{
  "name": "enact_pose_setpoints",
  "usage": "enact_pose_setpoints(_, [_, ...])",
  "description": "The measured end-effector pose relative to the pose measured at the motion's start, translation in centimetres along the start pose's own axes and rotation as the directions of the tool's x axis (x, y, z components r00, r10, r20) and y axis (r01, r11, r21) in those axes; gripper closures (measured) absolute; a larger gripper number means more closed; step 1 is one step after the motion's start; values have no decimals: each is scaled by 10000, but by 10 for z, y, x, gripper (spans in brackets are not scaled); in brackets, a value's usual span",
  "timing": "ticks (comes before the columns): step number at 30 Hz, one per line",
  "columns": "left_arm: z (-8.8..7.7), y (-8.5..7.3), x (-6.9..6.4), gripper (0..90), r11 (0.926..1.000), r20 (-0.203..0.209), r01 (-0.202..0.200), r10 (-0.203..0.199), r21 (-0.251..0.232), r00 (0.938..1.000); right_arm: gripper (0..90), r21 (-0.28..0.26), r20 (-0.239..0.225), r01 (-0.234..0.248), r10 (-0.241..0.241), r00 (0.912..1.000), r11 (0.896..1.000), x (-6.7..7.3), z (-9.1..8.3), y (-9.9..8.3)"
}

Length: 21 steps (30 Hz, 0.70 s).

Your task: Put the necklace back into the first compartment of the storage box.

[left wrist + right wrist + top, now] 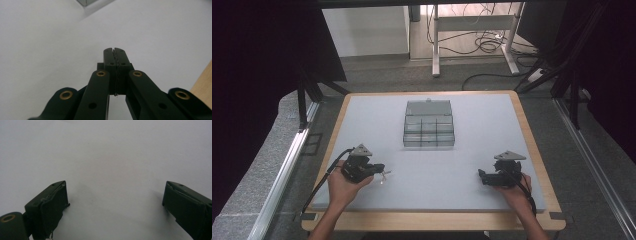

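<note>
Clear plastic organizer box point(429, 125) — well ahead, between left tongs point(379, 170) and right tongs point(482, 176)

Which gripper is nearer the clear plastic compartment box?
Left. The left gripper sits below-left of the clear plastic compartment box; the right gripper is farther off, below-right, near the table's right edge.

— Where did the compartment box point(429, 124) sit?

— On the table point(472, 165), toward its far middle, well apart from both grippers.

— And those?

— The left gripper point(379, 171) was near the table's front left, the right gripper point(482, 176) near its front right (each held in a hand at the near edge), the box lying beyond and between them.
</note>
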State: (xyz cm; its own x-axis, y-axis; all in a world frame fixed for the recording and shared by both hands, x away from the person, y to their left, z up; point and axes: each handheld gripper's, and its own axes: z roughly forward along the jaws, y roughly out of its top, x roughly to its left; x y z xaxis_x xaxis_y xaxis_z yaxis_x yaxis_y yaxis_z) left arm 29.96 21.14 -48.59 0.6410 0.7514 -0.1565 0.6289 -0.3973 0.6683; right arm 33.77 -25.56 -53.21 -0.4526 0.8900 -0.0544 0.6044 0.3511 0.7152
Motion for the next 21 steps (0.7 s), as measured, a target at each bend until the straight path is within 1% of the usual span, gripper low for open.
enact_pose_setpoints(5, [-12, 3, 1, 900, 9996, 146, 51, -46, -293, 9999, 60, -5, -5, -4, 4, 10000, 10000, 0, 0, 0])
enact_pose_setpoints(6, [-15, 4, 2, 900, 9991, 250, 120, -110, -406, 9996, 60, -7, -4, -3, 3, 10000, 10000, 0, 0, 0])
enact_pose_setpoints(8, [-21, 7, 4, 900, 9985, 304, 176, -160, -518, 9994, 60, -7, 1, -3, 3, 10000, 10000, 0, 0, 0])
enact_pose_setpoints(12, [-33, 14, 6, 900, 9981, 261, 116, -100, -612, 9996, 60, -5, 4, -3, 3, 10000, 10000, 0, 0, 0])
enact_pose_setpoints(21, [-54, 28, 10, 900, 9946, 293, 203, -174, -1014, 9994, 60, -3, 10, 14, -14, 10000, 10000, 0, 0, 0])
